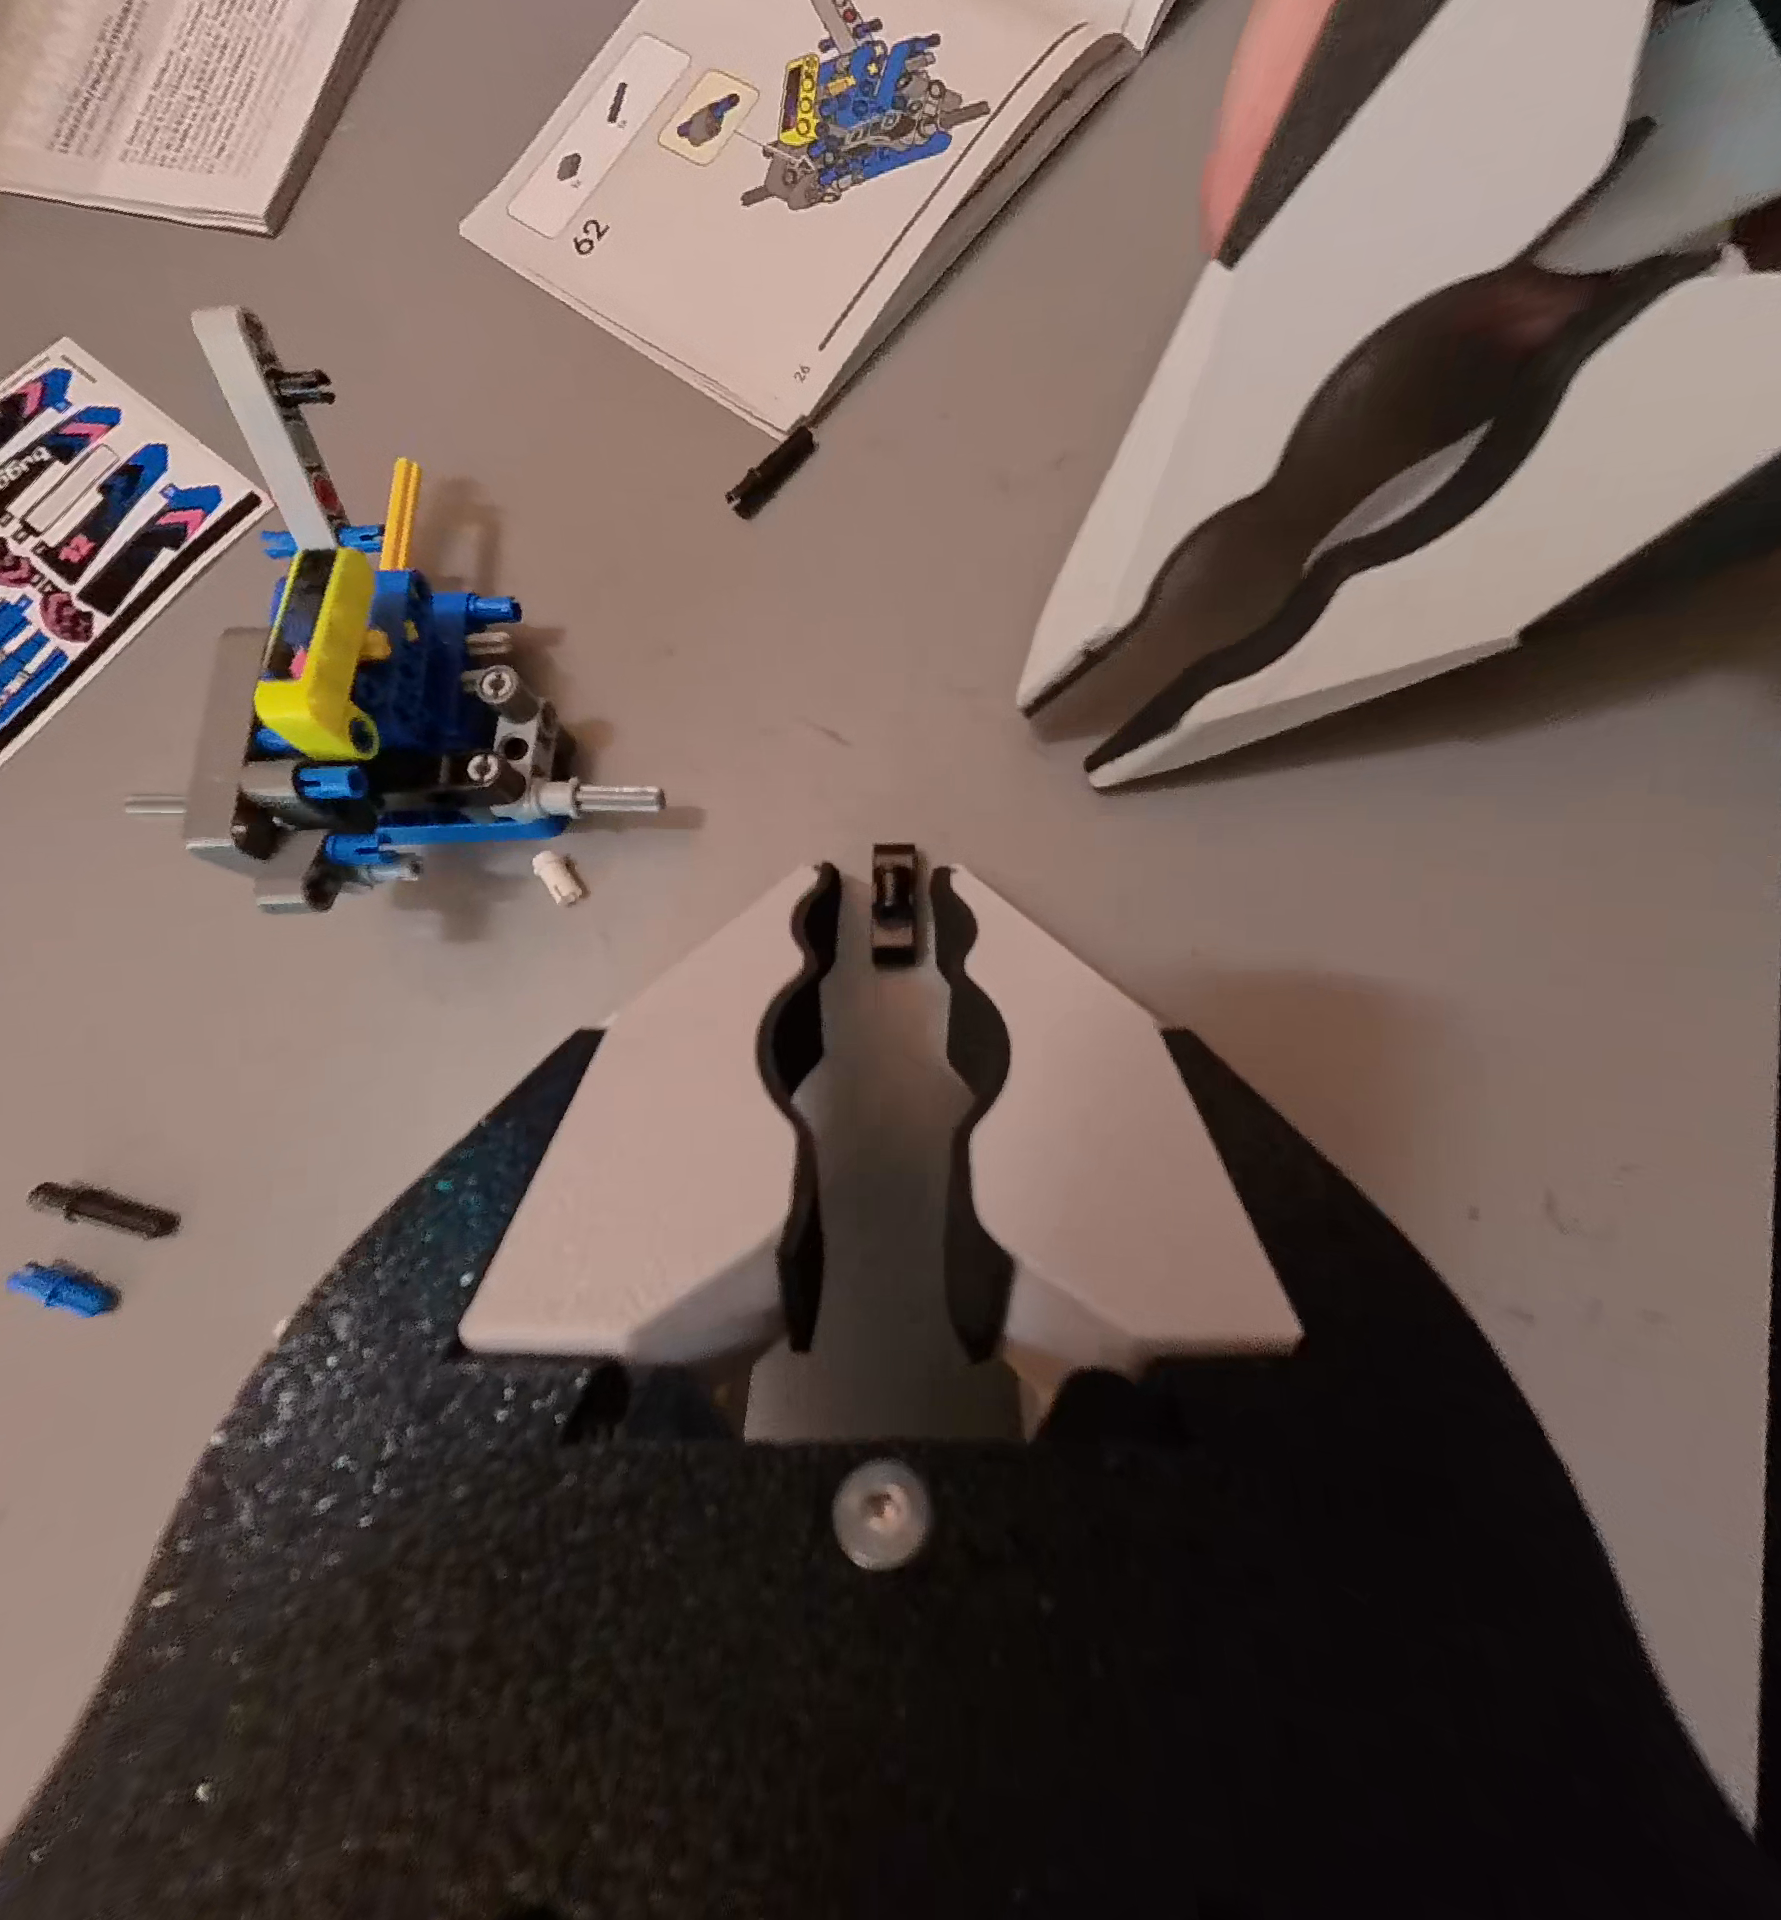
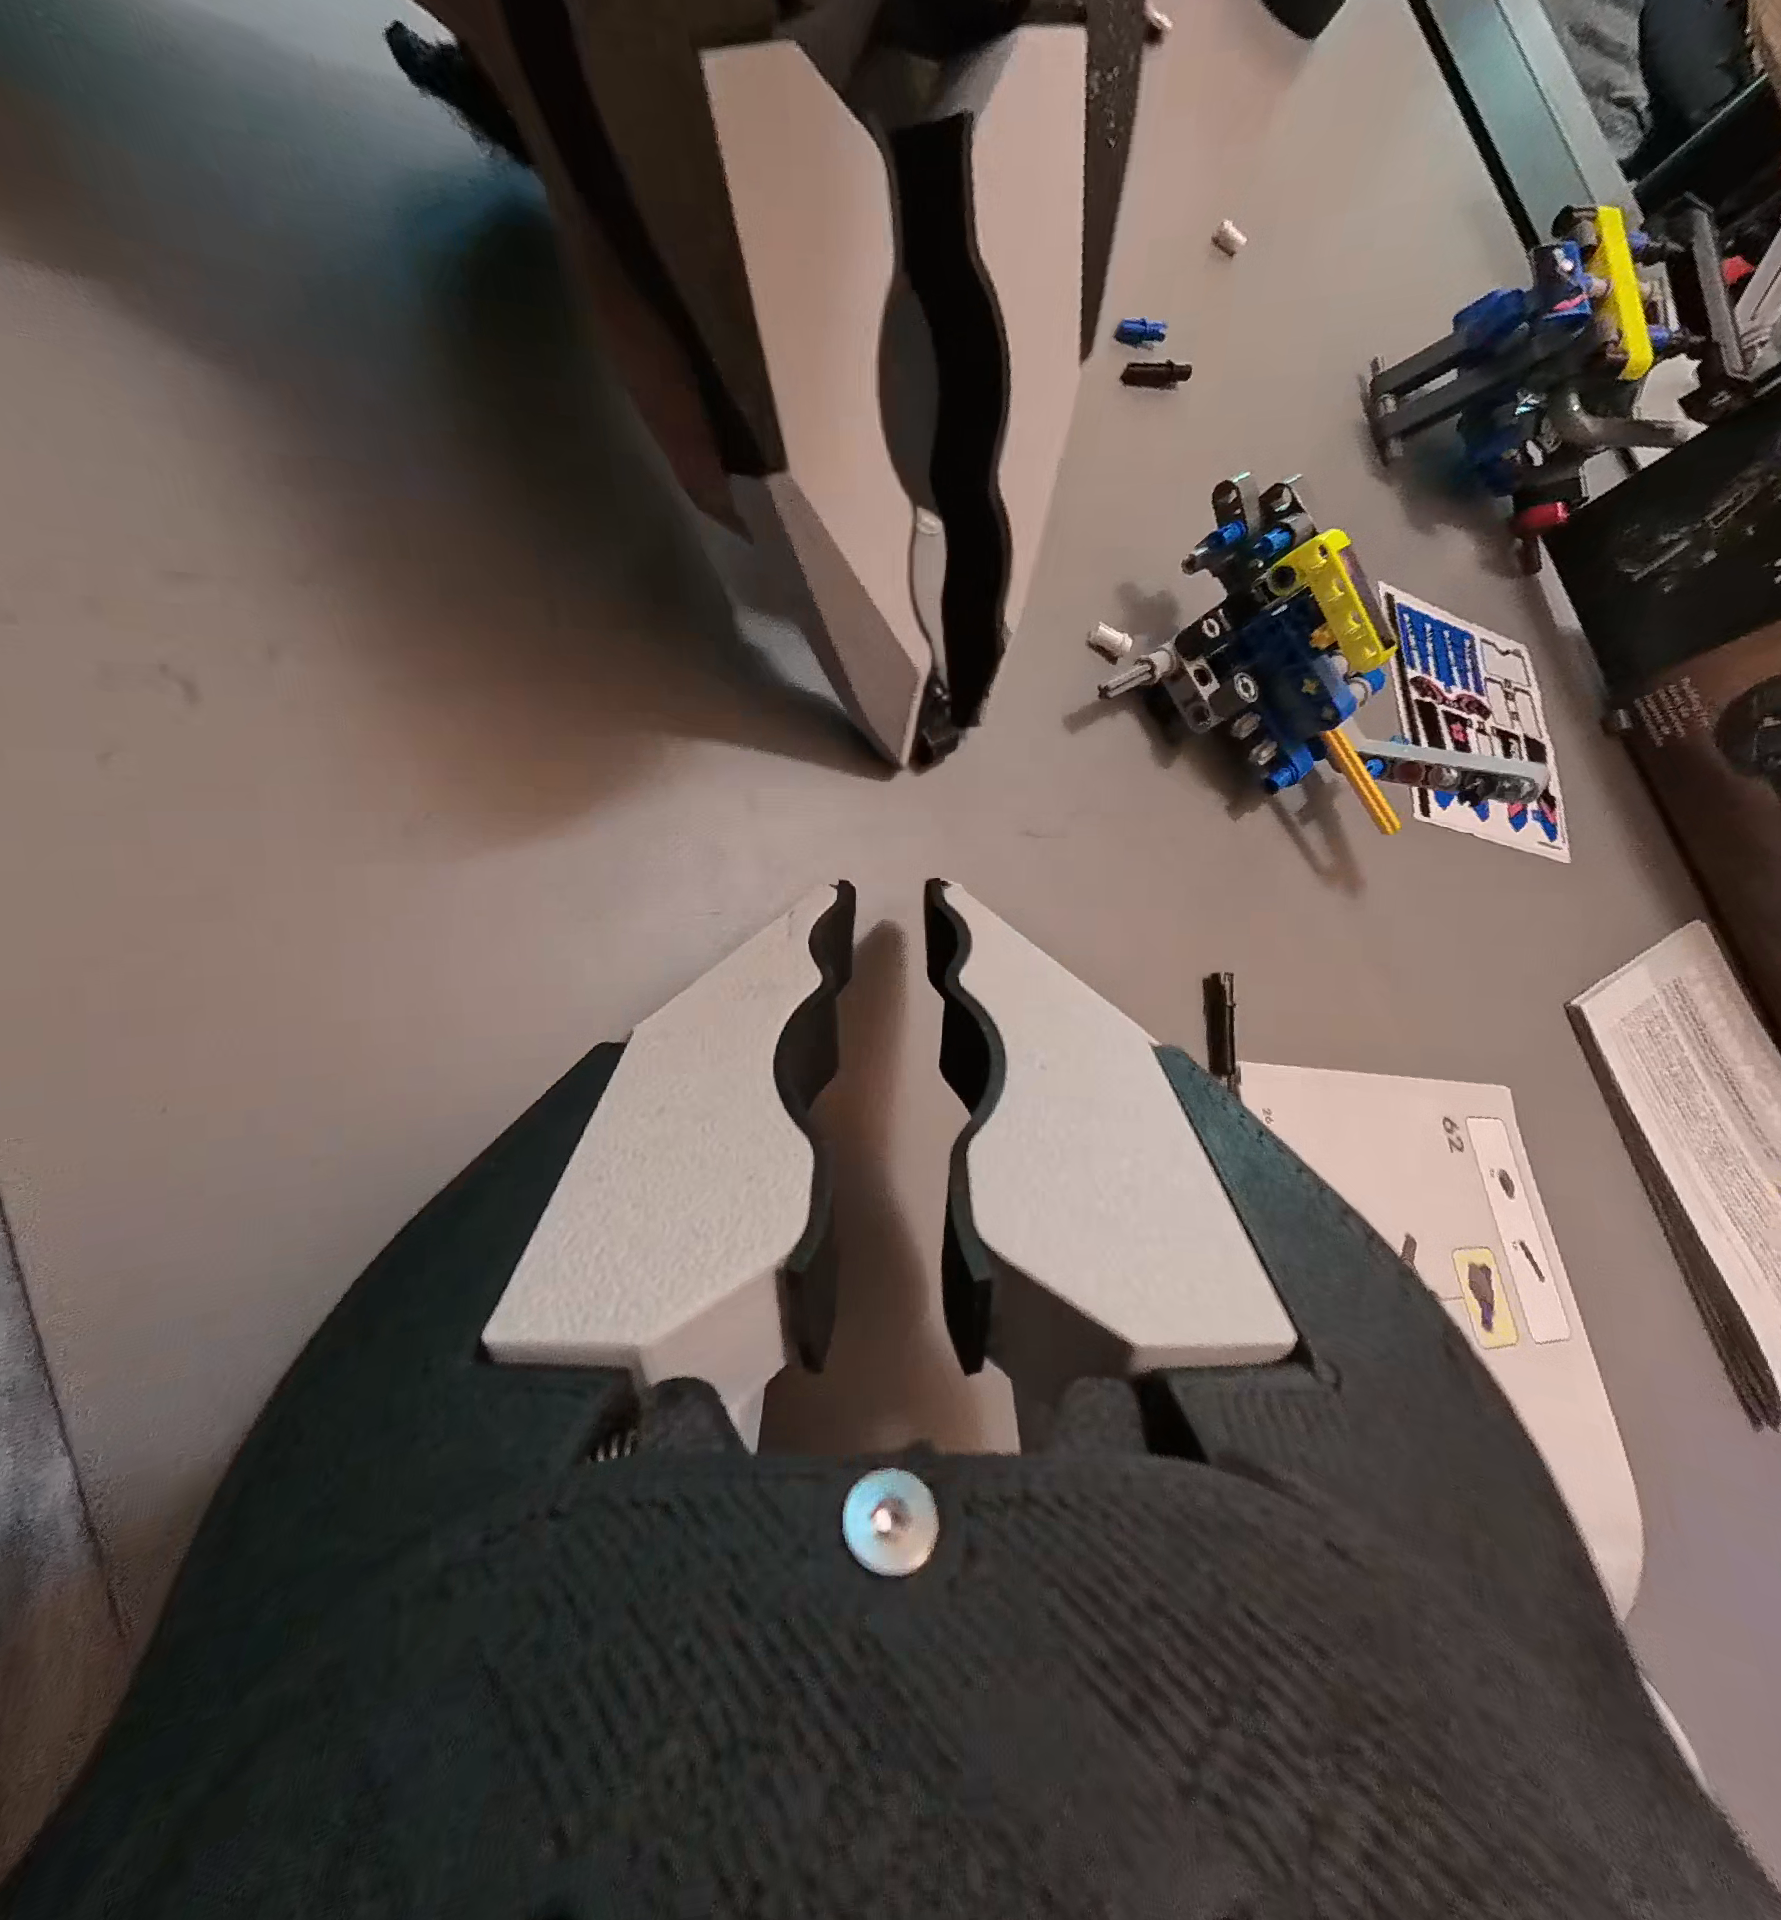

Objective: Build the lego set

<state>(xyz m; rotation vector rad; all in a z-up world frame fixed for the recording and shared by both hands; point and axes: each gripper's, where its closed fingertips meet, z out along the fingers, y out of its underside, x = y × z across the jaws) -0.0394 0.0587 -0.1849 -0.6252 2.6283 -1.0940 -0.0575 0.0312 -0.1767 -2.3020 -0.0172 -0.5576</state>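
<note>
Small black piece point(image 1: 892, 906) lay on grey table point(image 1: 865, 644) between tips of left tongs point(image 1: 887, 883), jaws apart, contact unclear. Right tongs point(image 2: 888, 902) apart, empty. Blue-yellow model point(image 1: 377, 707) well left; wavy black pads point(image 1: 798, 1039), matte white fingers.

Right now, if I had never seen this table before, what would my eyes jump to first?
The bright blue-and-yellow lego model would catch your eye first. It stands on the grey table, to the left of the left gripper. Next you'd spot the small black piece between that gripper's fingertips, with the empty right gripper pointing towards it. The open instruction booklet lies farther back.
</note>
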